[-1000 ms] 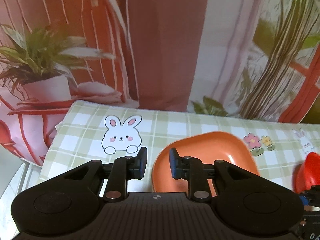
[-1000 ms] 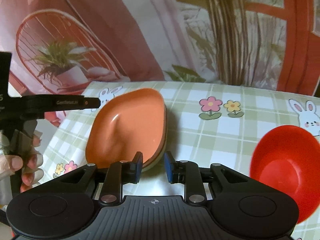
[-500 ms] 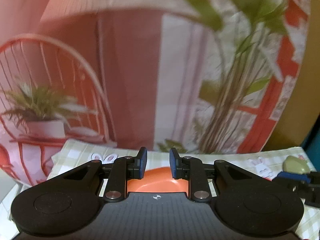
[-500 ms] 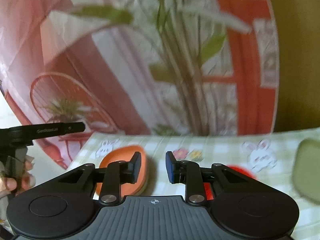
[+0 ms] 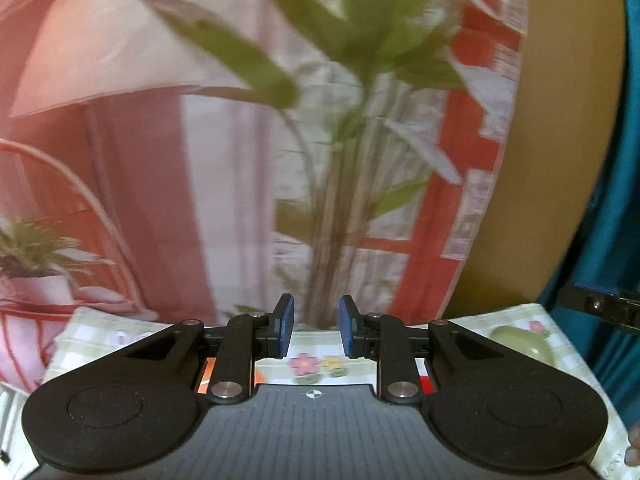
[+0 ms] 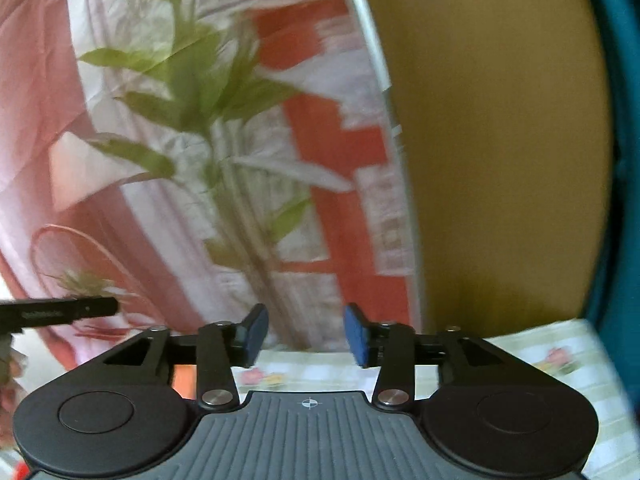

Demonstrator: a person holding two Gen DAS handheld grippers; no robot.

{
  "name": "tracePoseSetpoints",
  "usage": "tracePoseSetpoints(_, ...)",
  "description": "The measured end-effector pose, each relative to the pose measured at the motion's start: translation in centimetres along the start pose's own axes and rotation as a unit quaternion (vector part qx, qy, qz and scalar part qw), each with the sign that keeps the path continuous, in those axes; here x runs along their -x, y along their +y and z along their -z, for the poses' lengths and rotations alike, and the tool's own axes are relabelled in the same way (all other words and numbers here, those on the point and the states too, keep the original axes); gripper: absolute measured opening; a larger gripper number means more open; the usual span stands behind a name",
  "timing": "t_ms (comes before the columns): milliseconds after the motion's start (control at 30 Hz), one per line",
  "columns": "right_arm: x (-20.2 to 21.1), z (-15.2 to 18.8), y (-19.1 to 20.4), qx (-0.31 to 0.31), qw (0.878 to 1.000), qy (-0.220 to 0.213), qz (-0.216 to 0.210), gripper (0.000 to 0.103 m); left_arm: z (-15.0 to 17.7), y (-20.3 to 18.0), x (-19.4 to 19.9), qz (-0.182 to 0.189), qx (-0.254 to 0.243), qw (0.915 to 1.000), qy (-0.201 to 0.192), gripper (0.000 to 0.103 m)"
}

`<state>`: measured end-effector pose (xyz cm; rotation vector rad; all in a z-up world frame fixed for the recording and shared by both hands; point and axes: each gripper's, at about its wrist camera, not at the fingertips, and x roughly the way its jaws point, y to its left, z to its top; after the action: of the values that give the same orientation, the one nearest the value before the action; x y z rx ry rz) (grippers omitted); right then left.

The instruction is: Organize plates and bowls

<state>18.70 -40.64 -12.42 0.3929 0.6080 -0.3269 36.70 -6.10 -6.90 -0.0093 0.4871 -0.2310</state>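
Observation:
Both grippers are raised well back from the checked tablecloth and tilted up toward the backdrop. My left gripper is open and empty; only slivers of the orange plate and the red bowl show behind its fingers, and a pale green dish lies at the table's right end. My right gripper is open and empty, its jaws wider apart; a sliver of the orange plate shows behind its left finger. The rest of the dishes is hidden by the gripper bodies.
A printed backdrop with plants and an orange window frame hangs behind the table. A tan wall and teal cloth stand at the right. The other gripper's tip shows at each view's edge.
Both grippers have pulled back and tilted up, so the plate and bowl have dropped almost out of view. The right gripper's jaws have opened wider.

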Motion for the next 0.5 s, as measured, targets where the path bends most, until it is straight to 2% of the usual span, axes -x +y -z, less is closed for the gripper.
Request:
tracePoseSetpoints(67, 0.6, 0.0, -1.6, -0.006, 1.000, -0.003, 0.004, 0.050, 0.1, -1.9, -0.6, 0.003, -0.024, 0.9997, 0.007, 0.025)
tracePoseSetpoints(167, 1.2, 0.2, -4.3, -0.015, 1.000, -0.006, 0.018, 0.051, 0.3, -4.4, -1.6, 0.015, -0.049, 0.9985, 0.017, 0.025)
tracePoseSetpoints(500, 0.6, 2.5, -11.5, -0.053, 0.996, 0.010, 0.067, 0.056, 1.4, -10.2, -8.2, 0.071, -0.057, 0.9930, 0.075, 0.025)
